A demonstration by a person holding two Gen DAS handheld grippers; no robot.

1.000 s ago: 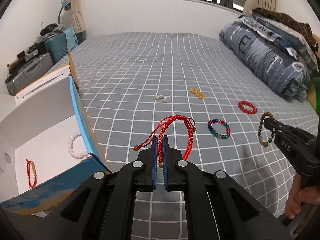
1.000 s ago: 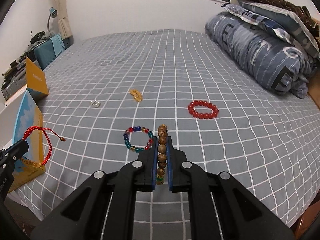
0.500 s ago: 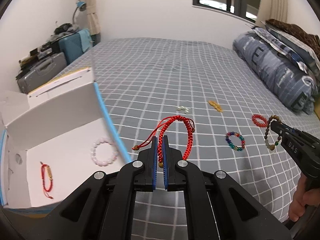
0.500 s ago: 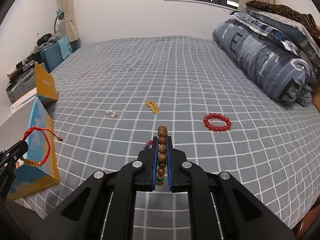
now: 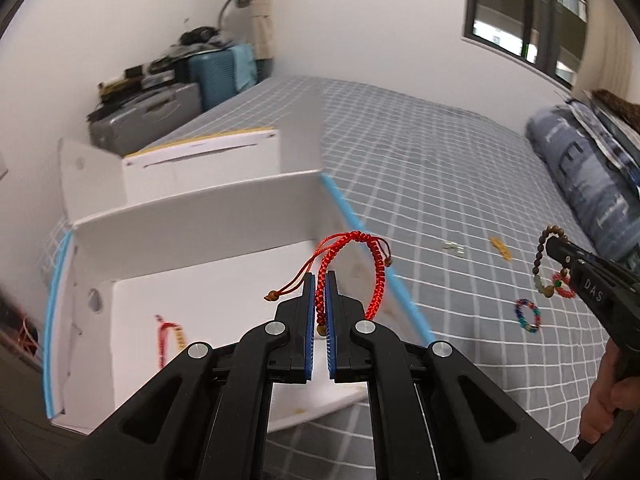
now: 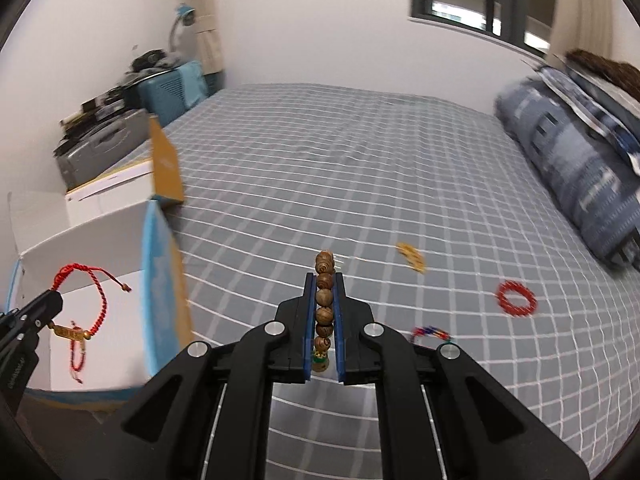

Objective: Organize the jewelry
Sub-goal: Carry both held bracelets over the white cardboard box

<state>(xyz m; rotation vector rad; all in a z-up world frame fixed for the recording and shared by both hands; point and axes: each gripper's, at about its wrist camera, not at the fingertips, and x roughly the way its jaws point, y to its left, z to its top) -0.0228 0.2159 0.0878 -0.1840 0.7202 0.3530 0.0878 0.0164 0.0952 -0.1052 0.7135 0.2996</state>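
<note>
While both jaws stay clamped on bracelets, the left gripper [image 5: 319, 280] hangs over the open white cardboard box [image 5: 192, 216].

Its jaws pinch a braided red cord bracelet [image 5: 362, 256], whose loop arches above the box floor where another red cord bracelet with a gold bar [image 5: 170, 336] lies. Jaws of the right gripper [image 6: 324, 284] are closed on a brown wooden bead bracelet [image 6: 324, 280], held above the grey checked bedsheet [image 6: 360, 168]. On the sheet lie a red bead bracelet [image 6: 516, 298], a multicoloured bead bracelet [image 5: 528, 315], a small yellow piece [image 6: 411, 257] and some pale beads [image 5: 454, 246]. A folded blue quilt [image 5: 584, 176] sits at the far right.
</note>
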